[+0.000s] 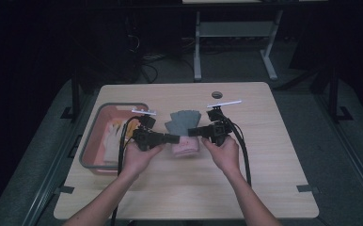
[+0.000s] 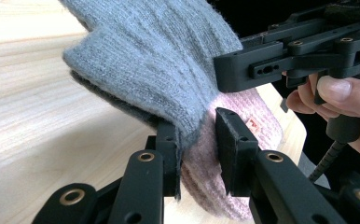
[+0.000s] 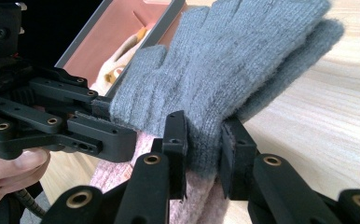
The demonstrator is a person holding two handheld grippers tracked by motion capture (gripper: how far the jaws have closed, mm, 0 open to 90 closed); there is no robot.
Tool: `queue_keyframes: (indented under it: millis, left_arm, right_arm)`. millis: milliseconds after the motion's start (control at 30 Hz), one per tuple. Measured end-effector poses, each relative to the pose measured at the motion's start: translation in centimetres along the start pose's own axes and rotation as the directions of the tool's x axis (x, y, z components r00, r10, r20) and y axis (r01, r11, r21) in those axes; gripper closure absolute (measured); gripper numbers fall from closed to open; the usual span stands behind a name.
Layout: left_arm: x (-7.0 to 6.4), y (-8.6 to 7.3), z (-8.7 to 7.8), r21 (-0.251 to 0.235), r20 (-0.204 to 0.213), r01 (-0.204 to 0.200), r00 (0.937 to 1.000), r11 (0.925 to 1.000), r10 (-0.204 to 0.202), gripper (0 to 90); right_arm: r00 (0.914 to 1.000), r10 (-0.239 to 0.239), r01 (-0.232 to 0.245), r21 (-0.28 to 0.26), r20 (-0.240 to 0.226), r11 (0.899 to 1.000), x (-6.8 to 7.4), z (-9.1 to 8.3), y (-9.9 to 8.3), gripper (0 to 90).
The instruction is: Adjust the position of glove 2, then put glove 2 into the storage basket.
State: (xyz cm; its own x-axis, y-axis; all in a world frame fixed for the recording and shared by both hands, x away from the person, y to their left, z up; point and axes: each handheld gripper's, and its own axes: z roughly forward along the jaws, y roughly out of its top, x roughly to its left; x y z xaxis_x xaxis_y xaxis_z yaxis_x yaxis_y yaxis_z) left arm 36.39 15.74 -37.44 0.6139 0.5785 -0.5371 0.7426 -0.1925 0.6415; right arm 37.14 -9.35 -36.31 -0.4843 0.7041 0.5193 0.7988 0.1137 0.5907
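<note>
Both grippers pinch the glove pair at table centre, one from each side.

High view: left gripper and right gripper meet at the gloves, right of the bin. Left gripper view: jaws pinch the cuff. Right gripper view: jaws clamp grey knit, probably to keep the pair aligned.

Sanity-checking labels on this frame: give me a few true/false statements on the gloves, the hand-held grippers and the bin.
1. Both hand-held grippers grip the grey and pink gloves. True: the left hand-held gripper and the right hand-held gripper each have knit between their jaws.
2. The gloves are blue all over. False: grey fingers, pink cuff.
3. A bin sits at the table's left side with light-coloured gloves inside. True.
4. The grey and pink gloves lie inside the bin. False: they are over the wooden table, beside the bin.
</note>
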Motion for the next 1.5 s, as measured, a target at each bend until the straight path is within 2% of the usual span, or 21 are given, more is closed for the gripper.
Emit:
queue_keyframes:
  millis: [567,1033,1500]
  left_arm:
    - [0.7,0.3,-2.1,-0.016,-0.005,-0.012,0.9999,0.9998,0.012,71.3]
    - [1.4,0.7,-4.2,-0.027,-0.018,-0.017,0.9997,0.9995,0.017,71.4]
    - [2.0,1.1,-6.1,-0.043,-0.032,-0.024,0.9992,0.9988,0.022,71.4]
  right_arm:
    - [0.9995,-0.028,0.028,0.002,-0.015,1.000,1.4,0.9,1.2,74.5]
    - [0.9977,-0.031,0.030,-0.013,-0.061,0.999,2.6,1.9,2.2,74.6]
    - [0.9955,-0.051,0.050,-0.017,-0.080,0.999,4.1,2.7,3.4,74.7]
